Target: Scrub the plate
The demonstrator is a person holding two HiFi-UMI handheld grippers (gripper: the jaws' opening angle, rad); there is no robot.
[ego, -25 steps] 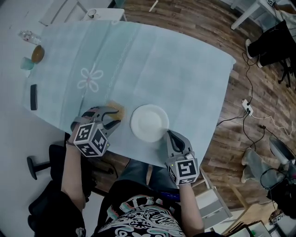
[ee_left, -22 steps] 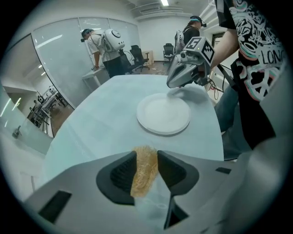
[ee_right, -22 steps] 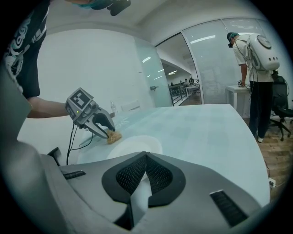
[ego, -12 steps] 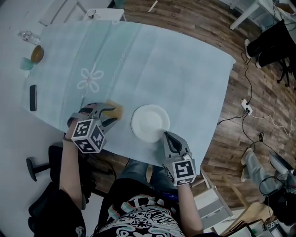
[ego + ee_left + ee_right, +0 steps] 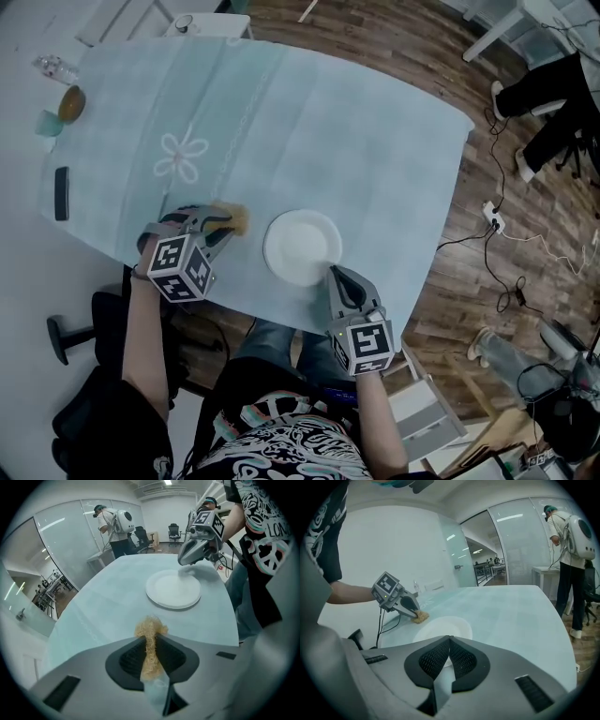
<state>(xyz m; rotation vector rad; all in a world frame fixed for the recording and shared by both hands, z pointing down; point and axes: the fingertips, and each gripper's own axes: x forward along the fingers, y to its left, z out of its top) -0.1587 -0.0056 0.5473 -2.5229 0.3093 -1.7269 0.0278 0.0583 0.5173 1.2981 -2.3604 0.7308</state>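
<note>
Right gripper (image 5: 335, 272), jaws together and empty, sits at the near rim of the plate (image 5: 302, 246) on the bench (image 5: 356, 141). Just beside the plate, the left gripper (image 5: 223, 228) has just been closing its jaws and now pinches the scrubber (image 5: 237, 219); scrubbing looks unstarted.

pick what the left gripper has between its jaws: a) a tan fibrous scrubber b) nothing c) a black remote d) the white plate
a: in the left gripper view, the jaws of the left gripper have just been closing and now pinch the tan fibrous scrubber. The white plate lies apart, further ahead.
</note>
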